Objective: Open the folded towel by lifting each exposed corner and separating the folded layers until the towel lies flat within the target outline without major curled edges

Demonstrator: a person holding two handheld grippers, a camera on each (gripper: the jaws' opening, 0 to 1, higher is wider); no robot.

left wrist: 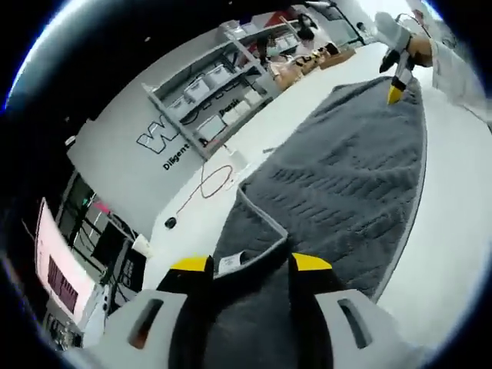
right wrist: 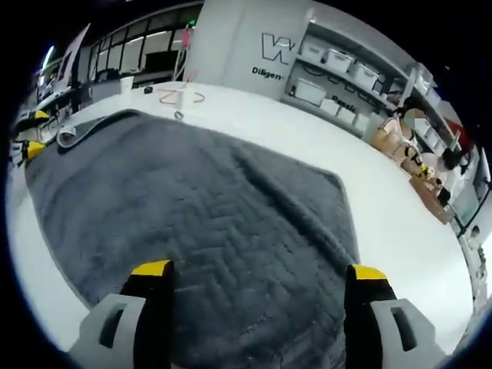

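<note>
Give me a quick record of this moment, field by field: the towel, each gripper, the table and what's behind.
towel: grey, ribbed, spread over the table, one corner folded back near the left gripper
left gripper: jaws astride the folded corner with its white label; grip cannot be confirmed
right gripper: jaws wide apart over the towel's edge, holding nothing
table: white, a thin cable lying on it
background: shelves with white bins

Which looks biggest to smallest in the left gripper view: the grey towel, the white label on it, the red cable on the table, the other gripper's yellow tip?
1. Grey herringbone towel.
2. Thin red cable.
3. Small white label and the right gripper's yellow tip look alike; the tip is farther away, so I won't rank them.
</note>
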